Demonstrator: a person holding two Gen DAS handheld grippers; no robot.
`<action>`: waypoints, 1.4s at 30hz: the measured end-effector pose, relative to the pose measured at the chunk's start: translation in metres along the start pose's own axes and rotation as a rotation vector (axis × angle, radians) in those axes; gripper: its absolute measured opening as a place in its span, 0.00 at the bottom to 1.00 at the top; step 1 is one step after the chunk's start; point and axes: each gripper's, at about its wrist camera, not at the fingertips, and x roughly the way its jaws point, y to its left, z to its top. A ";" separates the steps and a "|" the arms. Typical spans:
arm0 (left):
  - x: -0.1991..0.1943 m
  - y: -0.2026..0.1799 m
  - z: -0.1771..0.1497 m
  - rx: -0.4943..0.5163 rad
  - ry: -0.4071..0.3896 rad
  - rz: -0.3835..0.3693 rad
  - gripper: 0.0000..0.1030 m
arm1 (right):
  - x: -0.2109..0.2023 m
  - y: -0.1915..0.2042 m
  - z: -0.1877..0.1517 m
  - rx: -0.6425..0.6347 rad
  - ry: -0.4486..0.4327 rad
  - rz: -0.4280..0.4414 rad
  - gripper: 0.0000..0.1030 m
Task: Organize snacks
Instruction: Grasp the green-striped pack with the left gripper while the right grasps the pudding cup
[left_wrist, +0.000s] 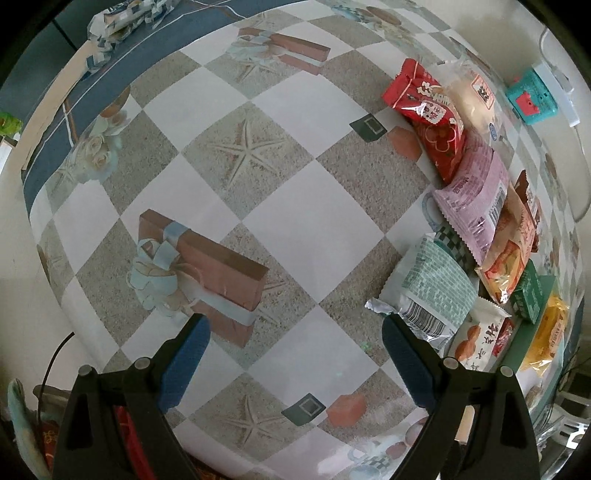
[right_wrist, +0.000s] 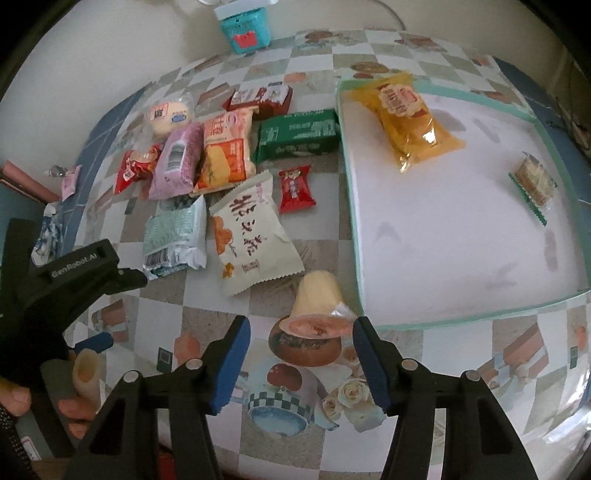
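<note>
Two grippers work over a checked tablecloth (right_wrist: 325, 62). Right gripper (right_wrist: 301, 330) points steeply down with its jaws apart on either side of a jelly cup (right_wrist: 317, 302) lying tipped on the cloth, foil lid toward the camera; one pad sits close to the lid's edge, but no grip is visible, so the cup seems about to be taken. A tray (right_wrist: 436, 325) lies at 2 o'clock from the cup, its rim just beside it, already holding a yellow pack (right_wrist: 406, 118) and a small biscuit (right_wrist: 533, 181); probably the sorting target. Remaining snacks crowd together at 10 to 12 o'clock: a white pack (right_wrist: 251, 236) nearest, a red candy (right_wrist: 295, 188), a green pack (right_wrist: 299, 138). Left gripper (left_wrist: 295, 334), jaws wide and empty, hangs over bare cloth, a mint pack (left_wrist: 432, 288) touching or just under its 3 o'clock finger. The tray rim may obstruct a low transfer
</note>
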 end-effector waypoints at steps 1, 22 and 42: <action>0.005 -0.007 0.001 0.000 0.000 0.000 0.92 | -0.001 0.000 0.000 -0.006 -0.001 0.009 0.56; -0.007 -0.026 0.011 0.077 -0.042 -0.040 0.92 | 0.020 0.001 0.012 0.003 0.007 0.011 0.55; 0.003 -0.117 0.018 0.387 -0.078 -0.017 0.92 | 0.040 0.022 0.027 -0.074 0.007 -0.068 0.54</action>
